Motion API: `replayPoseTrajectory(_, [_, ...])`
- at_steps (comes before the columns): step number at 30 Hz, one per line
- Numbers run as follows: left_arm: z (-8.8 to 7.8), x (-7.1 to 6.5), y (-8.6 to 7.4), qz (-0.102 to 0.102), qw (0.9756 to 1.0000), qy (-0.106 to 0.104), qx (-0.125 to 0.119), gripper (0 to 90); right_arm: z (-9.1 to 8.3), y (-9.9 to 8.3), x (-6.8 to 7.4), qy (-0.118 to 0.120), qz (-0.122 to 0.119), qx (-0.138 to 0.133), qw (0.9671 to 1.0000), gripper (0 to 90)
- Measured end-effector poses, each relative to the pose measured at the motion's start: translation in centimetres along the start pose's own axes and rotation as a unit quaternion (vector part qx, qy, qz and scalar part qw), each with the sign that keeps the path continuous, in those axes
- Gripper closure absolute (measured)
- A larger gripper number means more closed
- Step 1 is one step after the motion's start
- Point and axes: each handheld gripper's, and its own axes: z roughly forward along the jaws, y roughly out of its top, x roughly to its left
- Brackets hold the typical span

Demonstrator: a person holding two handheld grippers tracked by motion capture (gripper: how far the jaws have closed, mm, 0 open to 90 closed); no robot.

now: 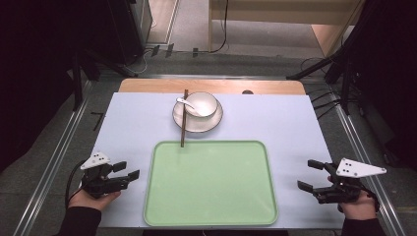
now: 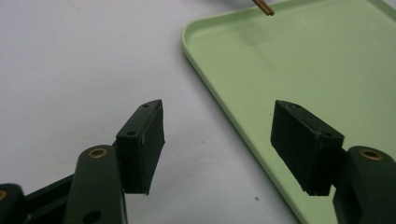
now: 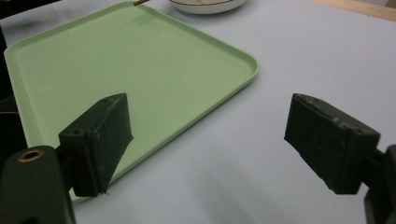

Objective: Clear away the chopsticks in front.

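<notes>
Left gripper (image 1: 129,170) hovering left of tray (image 1: 211,216), jaws apart, gripping nothing; right gripper (image 1: 310,175) waiting wide, empty, right of tray. Bowl (image 1: 201,104) with spoon (image 1: 186,103) sitting on plate (image 1: 196,123) beyond tray; chopsticks (image 1: 183,123) overhanging far rim. You're reaching past tray: be lifting clear of rim, avoiding chopsticks

A pale lilac-white worktop (image 1: 295,128) is seen, with a bare wooden strip along its far edge. A green tray (image 1: 211,184) is laid on its near middle; a white plate (image 1: 196,122) is set just beyond it.
</notes>
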Motion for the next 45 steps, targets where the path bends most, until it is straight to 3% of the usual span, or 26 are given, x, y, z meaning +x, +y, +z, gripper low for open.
replayPoseTrajectory(3, [0.4, -0.4, 1.3, -0.015, 0.9999, 0.006, 0.001, 35.3, 0.0, 0.0, 0.0, 0.000, 0.001, 0.001, 1.0000, 15.0])
replayPoseTrajectory(8, [0.8, -0.9, 2.7, 0.004, 0.9999, 0.013, -0.009, 34.0, 0.0, 0.0, 0.1, 0.000, -0.002, 0.003, 1.0000, 15.0])
replayPoseTrajectory(12, [1.4, -1.0, 4.1, 0.001, 0.9998, 0.018, 0.007, 32.9, 0.0, 0.0, 0.1, 0.001, -0.002, 0.002, 1.0000, 15.0])
replayPoseTrajectory(20, [2.5, -1.2, 7.1, -0.005, 0.9998, -0.011, 0.016, 33.0, 0.0, 0.0, 0.0, 0.001, -0.001, 0.001, 1.0000, 15.0])
replayPoseTrajectory(23, [2.8, -1.4, 8.2, -0.006, 0.9993, -0.032, 0.020, 34.9, 0.0, 0.0, 0.1, 0.001, -0.002, 0.002, 1.0000, 15.0])
replayPoseTrajectory(35, [4.3, -1.5, 11.9, 0.011, 0.9990, -0.020, 0.039, 33.4, 0.0, 0.0, 0.0, 0.000, -0.001, 0.002, 1.0000, 15.0])
replayPoseTrajectory(39, [4.8, -1.2, 13.0, 0.005, 0.9996, -0.014, 0.025, 36.3, 0.1, -0.1, 0.0, 0.001, -0.002, 0.003, 1.0000, 15.0])
replayPoseTrajectory(41, [5.3, -1.1, 13.6, 0.002, 0.9993, -0.018, 0.032, 36.9, 0.2, 0.0, 0.0, 0.002, 0.000, 0.004, 1.0000, 15.0])
replayPoseTrajectory(45, [6.3, -1.3, 14.6, 0.008, 0.9996, -0.016, 0.022, 36.9, 0.6, 0.2, 0.1, 0.005, -0.002, 0.008, 0.9999, 15.0])
